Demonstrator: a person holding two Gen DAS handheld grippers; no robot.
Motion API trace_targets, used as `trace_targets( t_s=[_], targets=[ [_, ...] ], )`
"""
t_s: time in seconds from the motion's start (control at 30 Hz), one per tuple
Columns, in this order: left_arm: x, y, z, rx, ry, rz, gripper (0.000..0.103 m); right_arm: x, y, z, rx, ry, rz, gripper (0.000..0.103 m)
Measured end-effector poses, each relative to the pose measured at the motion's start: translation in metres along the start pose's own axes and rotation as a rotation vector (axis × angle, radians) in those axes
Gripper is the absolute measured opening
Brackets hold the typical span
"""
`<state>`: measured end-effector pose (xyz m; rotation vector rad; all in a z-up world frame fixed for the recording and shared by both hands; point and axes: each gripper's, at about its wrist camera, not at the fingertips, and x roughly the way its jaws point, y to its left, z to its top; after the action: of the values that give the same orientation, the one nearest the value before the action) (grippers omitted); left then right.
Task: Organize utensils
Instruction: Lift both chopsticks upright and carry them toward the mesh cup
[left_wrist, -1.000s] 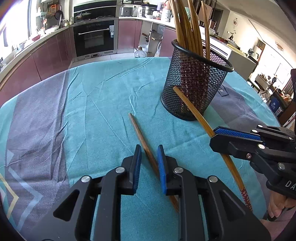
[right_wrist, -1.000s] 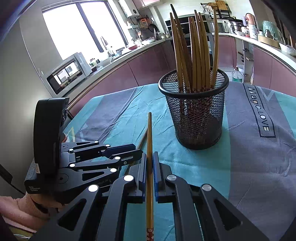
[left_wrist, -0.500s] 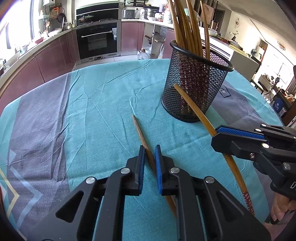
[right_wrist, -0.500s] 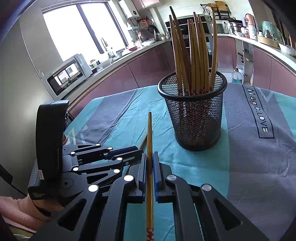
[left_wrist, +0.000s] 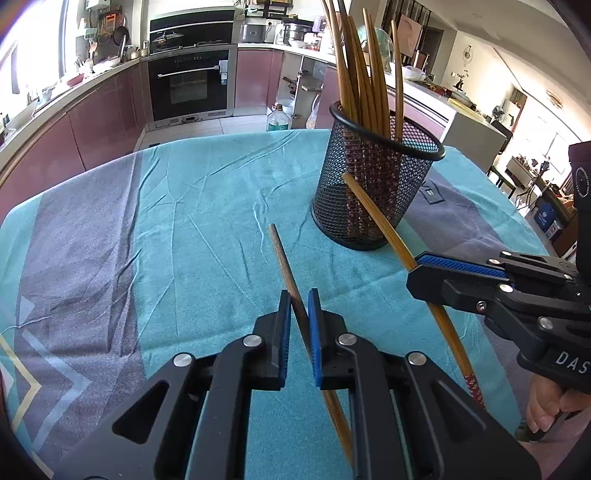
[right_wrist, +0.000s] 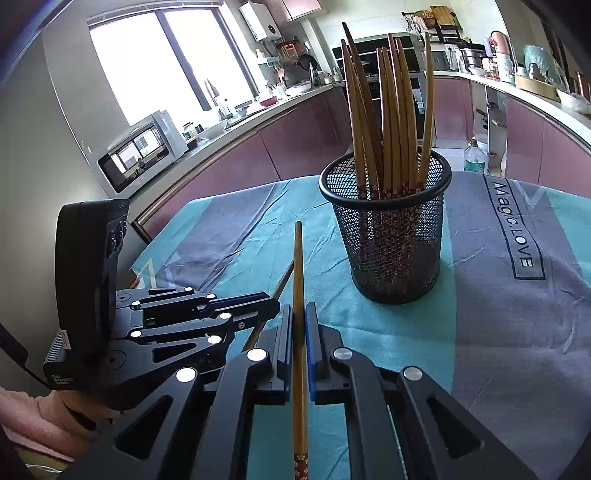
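A black mesh cup (left_wrist: 373, 192) (right_wrist: 388, 236) stands on the cloth with several light wooden chopsticks (left_wrist: 365, 74) (right_wrist: 388, 110) upright in it. My left gripper (left_wrist: 299, 306) (right_wrist: 271, 305) is shut on a dark brown chopstick (left_wrist: 284, 254) (right_wrist: 282, 284), whose tip points toward the cup. My right gripper (right_wrist: 298, 317) (left_wrist: 419, 271) is shut on a lighter chopstick (right_wrist: 298, 266) (left_wrist: 373, 214) with a red patterned end, just in front of the cup. The two grippers sit side by side near the table's front.
A teal and grey tablecloth (left_wrist: 184, 221) covers the table. Behind it run purple kitchen cabinets, an oven (left_wrist: 192, 85) and a microwave (right_wrist: 144, 155). A plastic bottle (left_wrist: 277, 120) stands on the floor. A person's hand (left_wrist: 543, 410) holds the right gripper.
My left gripper's jaws closed onto the dark chopstick that lay between them on the cloth. The right gripper and its chopstick have stayed put.
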<state>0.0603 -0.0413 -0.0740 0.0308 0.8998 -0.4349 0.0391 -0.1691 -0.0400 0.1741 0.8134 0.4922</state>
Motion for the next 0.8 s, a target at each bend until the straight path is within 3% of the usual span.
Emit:
trace_targets(
  t_s=[0.8],
  targets=[
    [-0.042,0.005,0.006,-0.023,-0.077,-0.108,0.009,-0.019,-0.006,0.005,0.004,-0.051,0.027,0.005]
  ],
)
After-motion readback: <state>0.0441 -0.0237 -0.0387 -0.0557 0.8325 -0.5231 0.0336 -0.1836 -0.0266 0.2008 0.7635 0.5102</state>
